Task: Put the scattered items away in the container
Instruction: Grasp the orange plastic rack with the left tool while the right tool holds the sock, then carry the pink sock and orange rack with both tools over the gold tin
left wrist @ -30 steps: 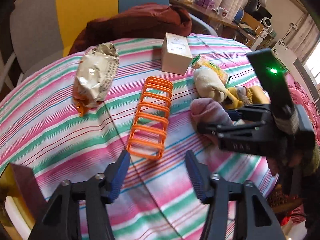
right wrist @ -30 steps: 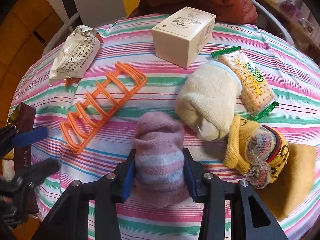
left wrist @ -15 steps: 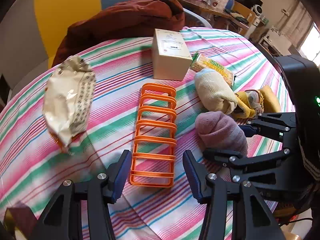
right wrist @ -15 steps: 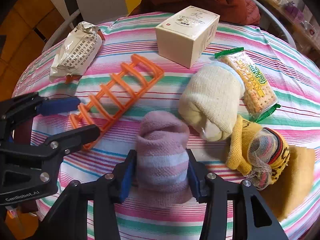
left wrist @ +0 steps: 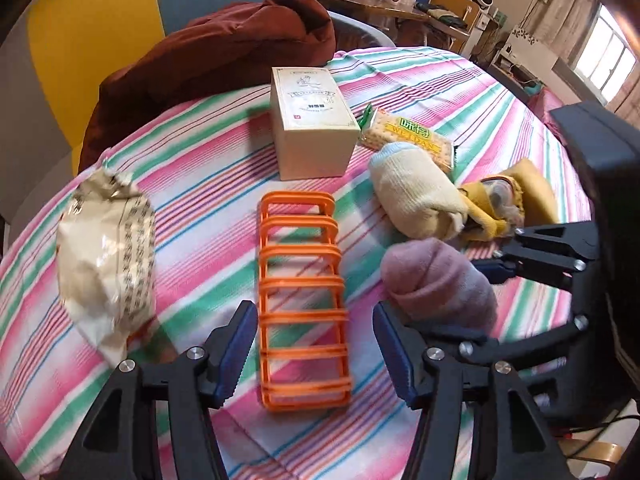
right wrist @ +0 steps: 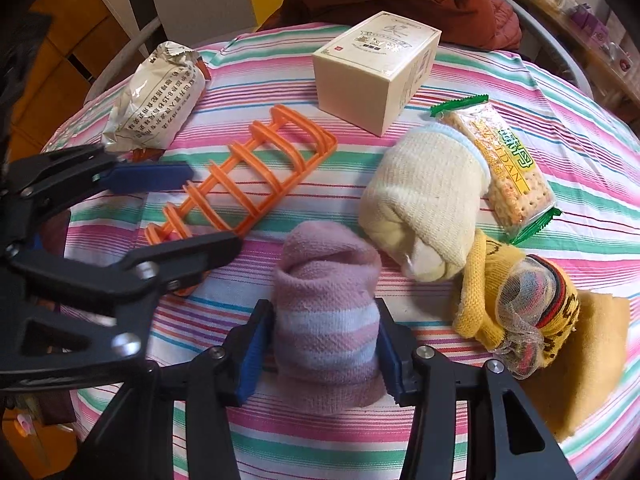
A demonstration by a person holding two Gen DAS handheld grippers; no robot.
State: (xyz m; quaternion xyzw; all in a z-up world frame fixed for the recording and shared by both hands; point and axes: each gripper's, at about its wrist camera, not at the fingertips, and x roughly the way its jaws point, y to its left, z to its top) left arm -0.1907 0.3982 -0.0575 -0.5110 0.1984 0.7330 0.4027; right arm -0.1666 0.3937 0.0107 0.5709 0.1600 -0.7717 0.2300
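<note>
orange rack now sits between the open left gripper, which has closed in; right gripper stays clamped on the pink sock roll.

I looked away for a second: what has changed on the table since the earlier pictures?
The left gripper moved forward, open, to straddle the near end of the orange rack. The right gripper stays on the pink sock roll. The box, other socks and snacks lie as before.

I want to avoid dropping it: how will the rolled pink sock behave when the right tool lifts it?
The rolled pink sock looks soft, so the right tool, whose pads sit against its sides, will probably squash it. It is likely light. Its knit surface should grip rather than slip, though the roll might loosen.
</note>
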